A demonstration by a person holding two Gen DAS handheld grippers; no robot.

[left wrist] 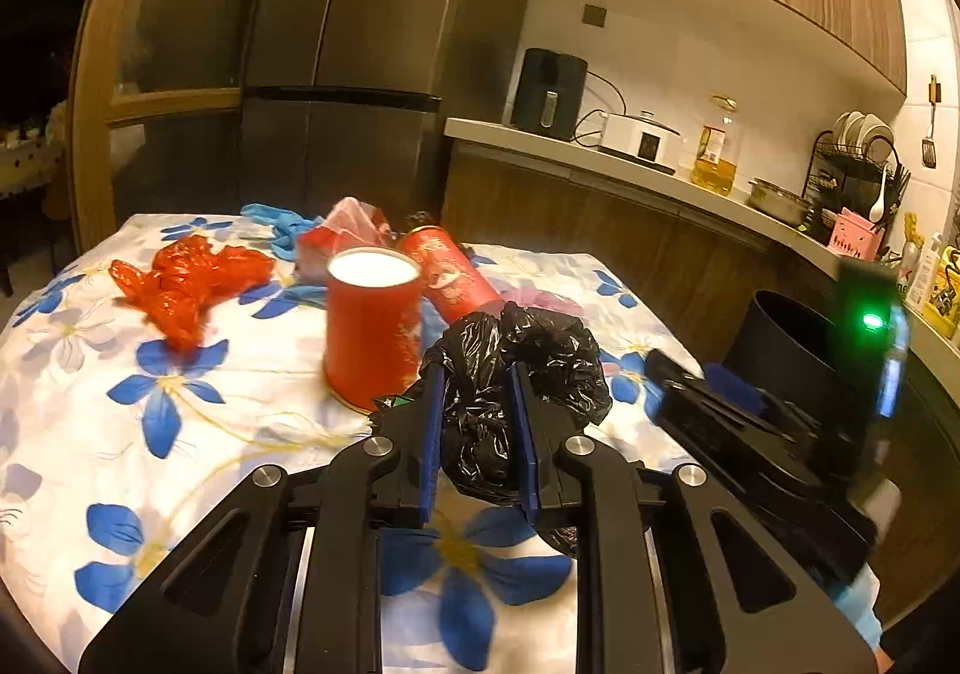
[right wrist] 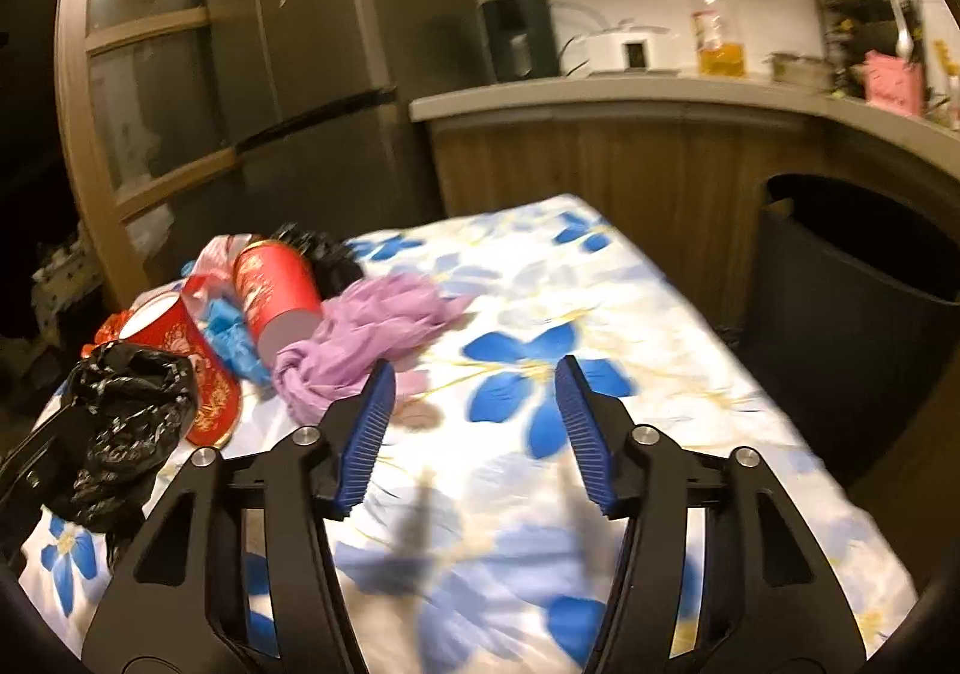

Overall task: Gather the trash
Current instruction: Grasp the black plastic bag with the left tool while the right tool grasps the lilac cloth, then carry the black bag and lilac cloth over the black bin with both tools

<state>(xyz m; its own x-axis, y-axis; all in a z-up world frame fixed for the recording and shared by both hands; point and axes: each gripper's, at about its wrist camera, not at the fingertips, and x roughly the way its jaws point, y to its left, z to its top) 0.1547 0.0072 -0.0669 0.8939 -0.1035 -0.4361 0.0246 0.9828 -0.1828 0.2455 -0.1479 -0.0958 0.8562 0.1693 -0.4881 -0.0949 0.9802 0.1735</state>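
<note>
My left gripper (left wrist: 474, 392) is shut on a crumpled black plastic bag (left wrist: 522, 368) and holds it above the flowered table; the bag also shows in the right wrist view (right wrist: 126, 422). My right gripper (right wrist: 474, 392) is open and empty over the tablecloth, near a crumpled purple bag (right wrist: 366, 326). On the table lie an upright red cup (left wrist: 372, 326), a red can on its side (left wrist: 450, 272), a crumpled red bag (left wrist: 186, 284) and blue gloves (left wrist: 282, 224). The right gripper shows at the right of the left wrist view (left wrist: 708, 380).
A dark trash bin (right wrist: 858, 338) stands off the table's right edge, below the counter (right wrist: 660, 92). The counter carries an air fryer (left wrist: 549, 95), a cooker, an oil bottle and a dish rack. A tall fridge (left wrist: 360, 74) stands behind the table.
</note>
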